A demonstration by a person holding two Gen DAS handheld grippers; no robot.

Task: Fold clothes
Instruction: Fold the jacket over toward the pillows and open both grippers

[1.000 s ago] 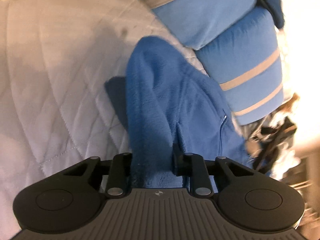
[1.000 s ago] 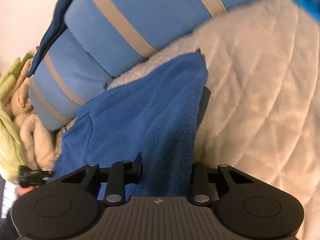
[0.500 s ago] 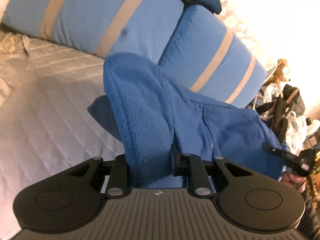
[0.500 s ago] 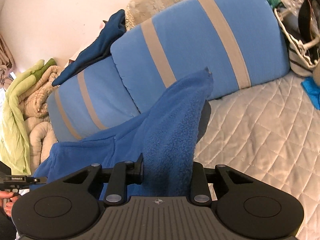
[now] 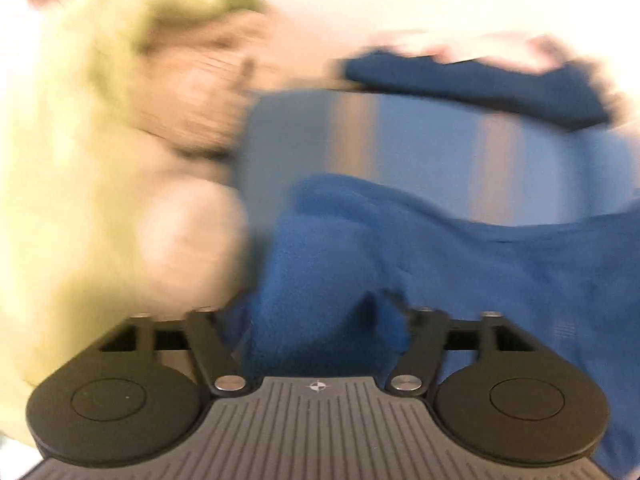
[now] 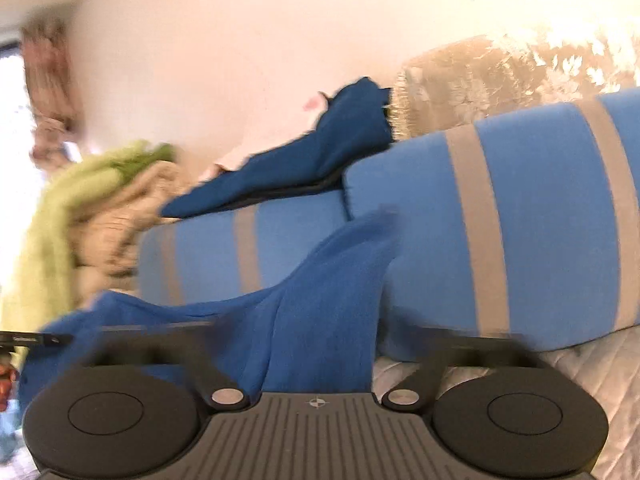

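Note:
A blue fleece jacket (image 5: pixel 340 260) hangs stretched between both grippers, in front of the pillows. Its cloth bunches between the spread fingers of my left gripper (image 5: pixel 312 316), which is open; the view is heavily blurred. In the right wrist view another corner of the jacket (image 6: pixel 320 300) rises in a peak between the fingers of my right gripper (image 6: pixel 316 340). These fingers are blurred and stand wide apart, so this gripper is open too. Whether the cloth still touches either finger pad cannot be told.
Two light blue pillows with beige stripes (image 6: pixel 540 220) lean against a beige headboard (image 6: pixel 500 76). A dark blue garment (image 6: pixel 320 152) lies on top of them. Green and beige blankets (image 6: pixel 80 200) are piled at the left. The white quilt (image 6: pixel 580 380) shows at lower right.
Both grippers swung upward and leftward from the quilt toward the pillows and blanket pile. The fingers of both have spread from shut on the fleece to wide apart.

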